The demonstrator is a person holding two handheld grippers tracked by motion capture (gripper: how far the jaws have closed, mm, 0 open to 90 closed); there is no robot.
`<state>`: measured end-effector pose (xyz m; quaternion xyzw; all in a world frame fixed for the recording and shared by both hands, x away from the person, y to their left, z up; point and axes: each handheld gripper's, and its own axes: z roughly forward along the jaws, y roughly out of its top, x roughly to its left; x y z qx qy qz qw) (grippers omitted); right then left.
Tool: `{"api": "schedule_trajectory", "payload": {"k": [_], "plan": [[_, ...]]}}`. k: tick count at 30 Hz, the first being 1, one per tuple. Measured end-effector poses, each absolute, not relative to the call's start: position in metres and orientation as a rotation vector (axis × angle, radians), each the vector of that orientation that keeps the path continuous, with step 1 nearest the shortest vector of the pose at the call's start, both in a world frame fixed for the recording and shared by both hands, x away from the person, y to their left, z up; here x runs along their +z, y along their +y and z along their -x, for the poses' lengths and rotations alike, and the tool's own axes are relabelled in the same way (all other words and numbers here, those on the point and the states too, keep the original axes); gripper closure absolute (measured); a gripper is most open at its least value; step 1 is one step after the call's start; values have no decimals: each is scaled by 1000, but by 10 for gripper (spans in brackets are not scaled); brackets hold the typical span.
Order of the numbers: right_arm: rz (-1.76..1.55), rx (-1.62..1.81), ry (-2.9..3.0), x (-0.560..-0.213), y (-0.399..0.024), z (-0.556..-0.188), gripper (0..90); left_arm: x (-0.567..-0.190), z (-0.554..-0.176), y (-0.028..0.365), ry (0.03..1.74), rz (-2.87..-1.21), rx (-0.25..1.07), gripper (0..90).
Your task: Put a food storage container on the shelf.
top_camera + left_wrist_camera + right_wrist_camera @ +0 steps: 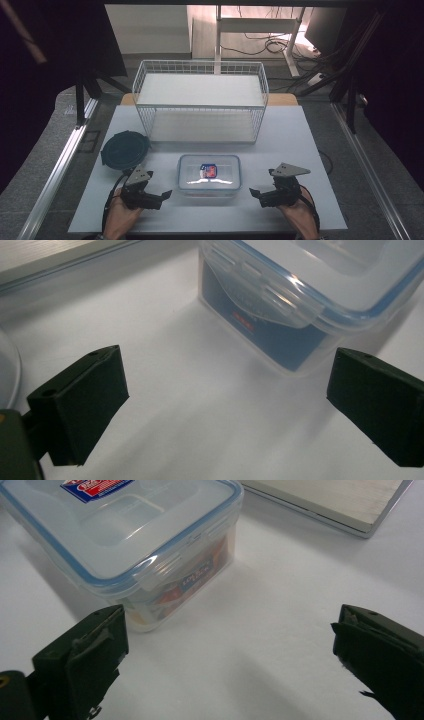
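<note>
From the high view, the clear plastic box (209,173) with its clip-on lid sits on the white table (310,150), in front of the wire basket (200,100) and right of the dark round lid (125,149); the left hand-held gripper (162,195) and right hand-held gripper (256,194) flank it, each a little apart from it, both released with nothing between the jaws. Now the left gripper view: jaws spread wide over bare table, the box's corner and a locked side clip (260,295) just ahead, blue packaging showing through the wall. On to the right gripper view: jaws wide again, the box near the left one, not touching. My read: it's light, rigid, smooth-walled, likely slippery, so squeezing the two short ends under the lid's rim, one hand-held gripper per side, looks safest; the clips could pop if pinched.
</note>
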<state>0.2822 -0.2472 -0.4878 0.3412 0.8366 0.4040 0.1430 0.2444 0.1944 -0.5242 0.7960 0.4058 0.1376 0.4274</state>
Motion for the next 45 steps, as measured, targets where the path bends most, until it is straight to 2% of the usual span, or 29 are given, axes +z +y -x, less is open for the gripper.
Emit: {"api": "schedule_trajectory", "payload": {"k": [3,18,26,34,39,41,44,45], "plan": [[-966,1178,2414,-489,-245,-284,2,-520,-247,197,1024,-1951,258,46],[-947,1218,2411,-476,-219,-294,1,-500,-265,179,1002,-2002,222,76],[-1016,1257,2488,-474,-204,-306,0,-494,-288,163,969,-2012,142,50],[-1060,1206,2579,-479,-186,-325,0,-503,-313,143,961,-2038,29,0],[-1196,1266,2702,-494,-184,-335,5,-520,-318,150,960,-1981,-193,1],[-1254,1315,2763,-499,-186,-337,38,-522,-316,152,972,-1959,-224,0],[-1294,1332,2783,-501,-187,-335,67,-519,-310,158,970,-1950,-220,118],[-1281,1336,2777,-496,-192,-332,176,-518,-305,165,964,-1925,-239,169]]}}
